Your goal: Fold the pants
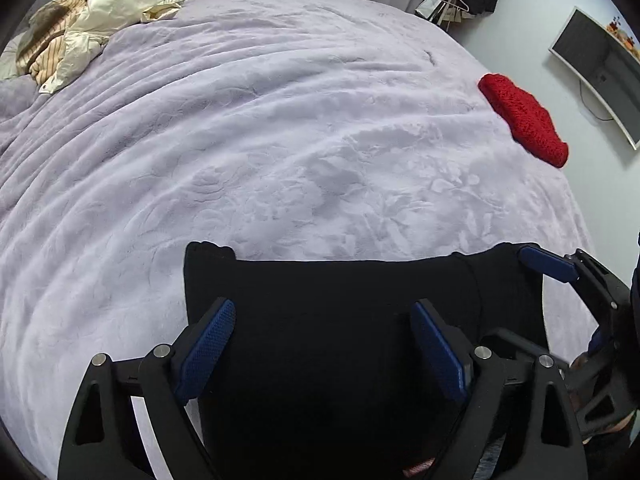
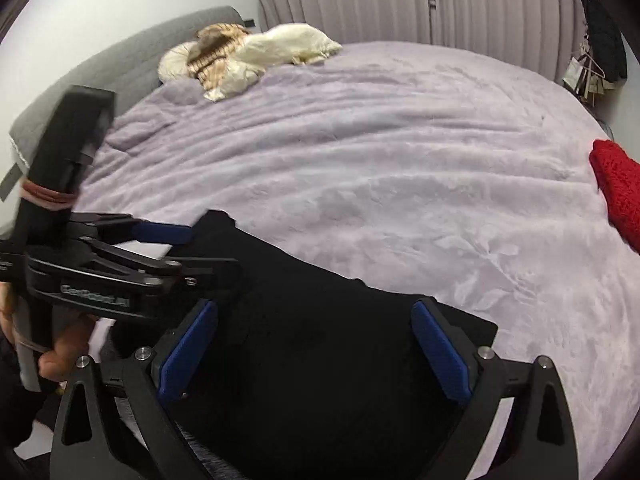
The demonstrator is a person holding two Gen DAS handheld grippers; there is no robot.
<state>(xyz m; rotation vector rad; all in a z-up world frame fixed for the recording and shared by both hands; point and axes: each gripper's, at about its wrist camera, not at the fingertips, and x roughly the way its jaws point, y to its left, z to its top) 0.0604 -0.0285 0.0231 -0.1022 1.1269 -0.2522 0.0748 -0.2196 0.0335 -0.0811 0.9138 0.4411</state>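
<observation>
The black pants lie flat in a folded block at the near edge of the lilac bedspread. They also show in the right wrist view. My left gripper is open, its blue pads wide apart over the pants. My right gripper is open too, over the same cloth. In the left wrist view the right gripper's fingertip sits at the pants' right edge. In the right wrist view the left gripper is at the pants' left corner.
A folded red knit lies at the bed's right side, also in the right wrist view. Cream and striped clothes are piled at the far left by the grey headboard. A monitor stands at the right.
</observation>
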